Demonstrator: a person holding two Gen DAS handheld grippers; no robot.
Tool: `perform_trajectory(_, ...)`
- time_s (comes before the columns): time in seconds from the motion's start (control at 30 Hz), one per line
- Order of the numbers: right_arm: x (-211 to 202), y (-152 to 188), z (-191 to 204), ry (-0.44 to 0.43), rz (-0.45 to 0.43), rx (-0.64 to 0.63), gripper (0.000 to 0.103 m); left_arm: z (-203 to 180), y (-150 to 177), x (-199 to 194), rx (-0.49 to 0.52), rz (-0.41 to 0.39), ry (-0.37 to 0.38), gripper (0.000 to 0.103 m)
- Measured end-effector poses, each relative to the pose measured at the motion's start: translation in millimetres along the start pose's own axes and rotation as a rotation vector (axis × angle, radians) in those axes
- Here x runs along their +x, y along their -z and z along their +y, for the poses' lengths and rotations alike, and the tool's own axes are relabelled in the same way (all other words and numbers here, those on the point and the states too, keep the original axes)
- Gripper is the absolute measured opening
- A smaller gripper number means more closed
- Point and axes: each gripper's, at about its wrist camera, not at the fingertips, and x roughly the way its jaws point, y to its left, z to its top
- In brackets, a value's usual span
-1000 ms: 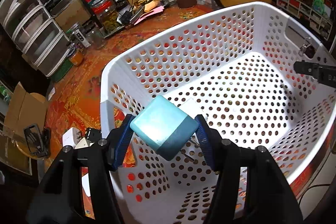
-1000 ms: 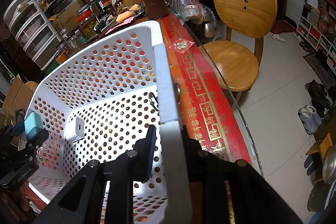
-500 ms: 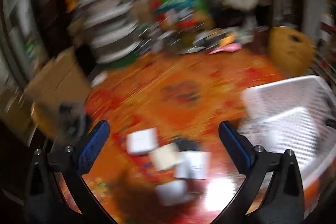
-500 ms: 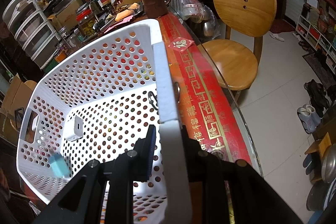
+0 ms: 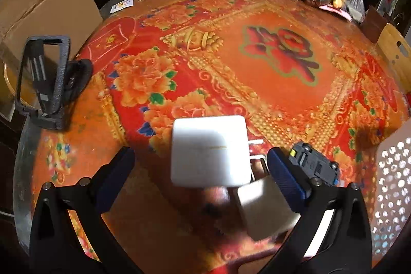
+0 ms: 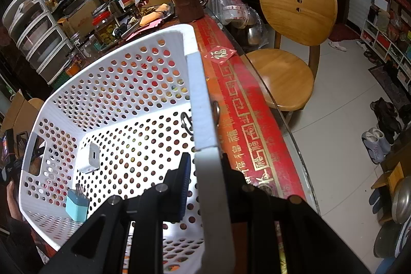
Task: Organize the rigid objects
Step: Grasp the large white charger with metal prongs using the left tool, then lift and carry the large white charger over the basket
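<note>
White charger (image 5: 210, 150) between spread left claw (image 5: 200, 172); right claw (image 6: 205, 168) clamps basket rim (image 6: 199, 96).

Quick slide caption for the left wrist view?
Open left claw poised around a white charger cube on the red floral tablecloth.

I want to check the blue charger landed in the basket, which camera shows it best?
The right wrist view. There the blue charger stands on the floor of the white basket, near its far-left corner, prongs up. The left wrist view shows only a strip of the basket's perforated wall at its right edge, not the charger.
</note>
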Motion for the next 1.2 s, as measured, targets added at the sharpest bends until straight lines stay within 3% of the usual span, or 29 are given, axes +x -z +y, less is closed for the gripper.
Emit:
perform_trajectory(0.33,0.1,0.1,-0.4,0.003,0.001,-0.002,0.020,-7.1,-8.9,22.4,-0.065,0.024,-0.033,0.099)
perform_trajectory(0.37,0.1,-0.1,-0.3,0.002,0.001,-0.002,0.020,-6.1,-9.4,22.2,-0.078,0.022,-0.025,0.091)
perform_trajectory(0.4,0.2,-0.1,-0.3,0.002,0.002,-0.002,0.020,-5.1,-10.0,20.1,-0.099,0.016,-0.001,0.075)
perform_trajectory(0.43,0.2,-0.2,-0.3,0.002,0.001,-0.002,0.020,-4.5,-10.1,19.5,-0.110,0.016,0.016,0.069)
perform_trajectory(0.57,0.0,0.5,-0.9,-0.002,0.002,-0.001,0.020,-6.8,-10.1,15.7,-0.105,0.019,-0.011,0.069)
perform_trajectory(0.77,-0.8,1.1,-1.3,-0.008,-0.001,-0.002,0.020,1.4,-8.0,-18.2,-0.091,-0.069,-0.045,0.069)
perform_trajectory(1.03,-1.4,1.2,-1.7,-0.012,-0.004,-0.005,0.020,5.3,-6.4,-83.3,-0.049,-0.217,-0.200,0.069)
perform_trajectory(1.2,-1.6,1.2,-1.6,-0.011,-0.002,-0.006,0.020,-3.6,-4.2,-117.9,-0.026,-0.264,-0.194,0.069)
